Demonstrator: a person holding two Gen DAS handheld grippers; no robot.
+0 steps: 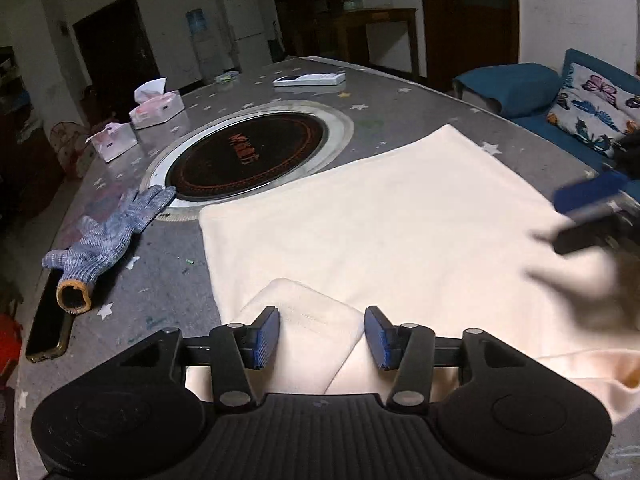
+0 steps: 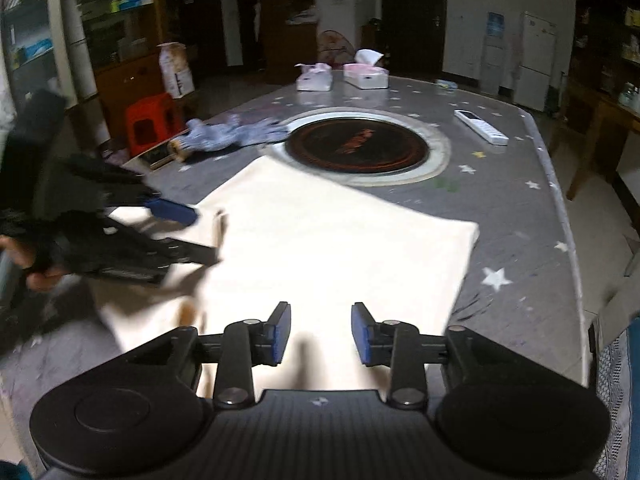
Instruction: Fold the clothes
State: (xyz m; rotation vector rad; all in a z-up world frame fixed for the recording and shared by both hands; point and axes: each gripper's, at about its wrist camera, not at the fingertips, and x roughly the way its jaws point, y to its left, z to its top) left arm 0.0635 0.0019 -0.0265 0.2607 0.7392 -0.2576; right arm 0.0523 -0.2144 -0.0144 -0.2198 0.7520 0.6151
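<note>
A cream garment [image 1: 400, 216] is seen spread flat on the grey star-patterned table [image 1: 420, 100], lying just at the 5 o'clock side of the round inset hob [image 1: 248, 156] and overlapping its metal ring a little. From the left wrist view a sleeve [image 1: 308, 320] is seen turned in over the body of the garment at the near edge, between the fingers of the left gripper [image 1: 322, 338], whose jaws are set wide with nothing pinched between the pads. The right gripper [image 2: 320, 332] is likewise held wide and empty, hovering low above the near part of the cloth; in the left view it appears at 3 o'clock only as a blur. The far edges of the garment are seen as straight and smooth, so a neat rectangle is suggested, but the near right part, towards 4 o'clock in the left view, is seen looser and less squared. It is judged that at least one inward fold lies in place and that the piece is not yet a compact bundle; whether further folds are wanted, or the cloth is being opened out again, cannot be settled from this. A knitted glove [image 1: 104, 240], two tissue packs [image 1: 156, 108] and a remote [image 1: 310, 79] are lying well apart from the garment, towards 9 to 12 o'clock
</note>
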